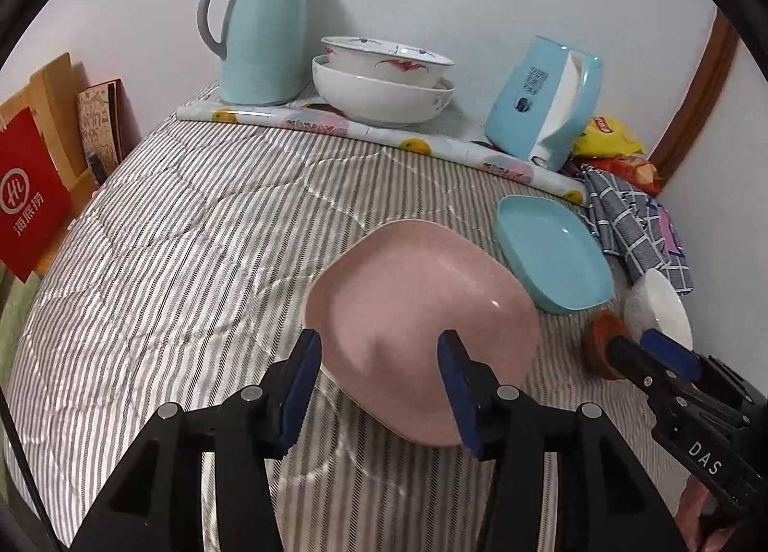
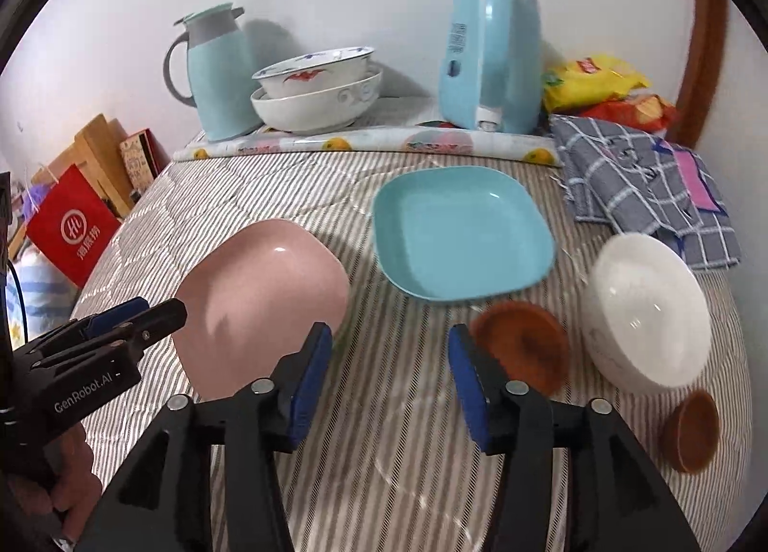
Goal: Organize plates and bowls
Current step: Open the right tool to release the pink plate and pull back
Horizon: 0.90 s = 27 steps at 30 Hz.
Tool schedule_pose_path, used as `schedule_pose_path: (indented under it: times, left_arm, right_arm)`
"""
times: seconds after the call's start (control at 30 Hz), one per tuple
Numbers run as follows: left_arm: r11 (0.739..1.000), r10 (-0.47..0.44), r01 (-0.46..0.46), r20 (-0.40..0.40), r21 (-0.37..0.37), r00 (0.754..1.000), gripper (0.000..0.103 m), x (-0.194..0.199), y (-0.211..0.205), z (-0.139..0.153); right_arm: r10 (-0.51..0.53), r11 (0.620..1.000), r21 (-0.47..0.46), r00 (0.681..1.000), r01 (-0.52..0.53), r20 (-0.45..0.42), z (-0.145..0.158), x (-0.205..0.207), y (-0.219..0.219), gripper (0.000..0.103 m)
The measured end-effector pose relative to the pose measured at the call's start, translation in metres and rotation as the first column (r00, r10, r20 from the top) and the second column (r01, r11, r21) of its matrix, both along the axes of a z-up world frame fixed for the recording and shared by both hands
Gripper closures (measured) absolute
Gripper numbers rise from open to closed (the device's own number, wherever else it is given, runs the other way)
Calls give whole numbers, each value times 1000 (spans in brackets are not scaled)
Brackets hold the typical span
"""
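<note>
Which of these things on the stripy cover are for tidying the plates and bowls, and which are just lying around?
For the job: pink plate, blue plate, white bowl, two brown dishes, stacked bowls.

Just lying about: jug, tissue box, snack bags, checked cloth.

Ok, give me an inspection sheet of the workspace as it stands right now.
Surface: striped quilt, floral mat at the back.
Job's things: pink plate, blue plate, white bowl, two brown saucers lying separate; two bowls stacked on the mat.
Clutter: jug, tissue holder, snack bags, checked cloth.
Grippers: left gripper open, over the pink plate's near edge; right gripper open, empty.
Cables: nothing seen.
Surroundings: white wall, red bag left.
</note>
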<state>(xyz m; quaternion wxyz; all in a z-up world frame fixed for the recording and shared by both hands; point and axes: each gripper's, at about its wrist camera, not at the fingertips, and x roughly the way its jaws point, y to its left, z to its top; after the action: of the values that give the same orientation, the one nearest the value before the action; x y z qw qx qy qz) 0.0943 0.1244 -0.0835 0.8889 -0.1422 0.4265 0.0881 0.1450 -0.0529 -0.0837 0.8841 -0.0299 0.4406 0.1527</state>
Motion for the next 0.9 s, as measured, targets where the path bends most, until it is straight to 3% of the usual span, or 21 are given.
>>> schedule_pose_path:
  times: [0.13, 0.43, 0.7, 0.9]
  left_arm:
    - [1000, -3, 3, 9, -1, 1000, 55, -5, -11, 6]
    - [1000, -9, 9, 35, 11, 999, 55, -12, -39, 24]
    - [1000, -9, 7, 79, 25, 997, 55, -10, -60, 39]
    - [999, -32, 31, 57, 24, 998, 55, 1, -74, 41]
  right_arm:
    - [-42, 999, -1, 999, 42, 27, 8, -12, -20, 36]
    - [-130, 991, 28, 990, 129, 59, 29, -28, -64, 35]
    - [-144, 989, 42, 989, 142, 33, 37, -30, -85, 35]
    - [-165, 986, 40, 986, 164, 26, 37, -28, -99, 35]
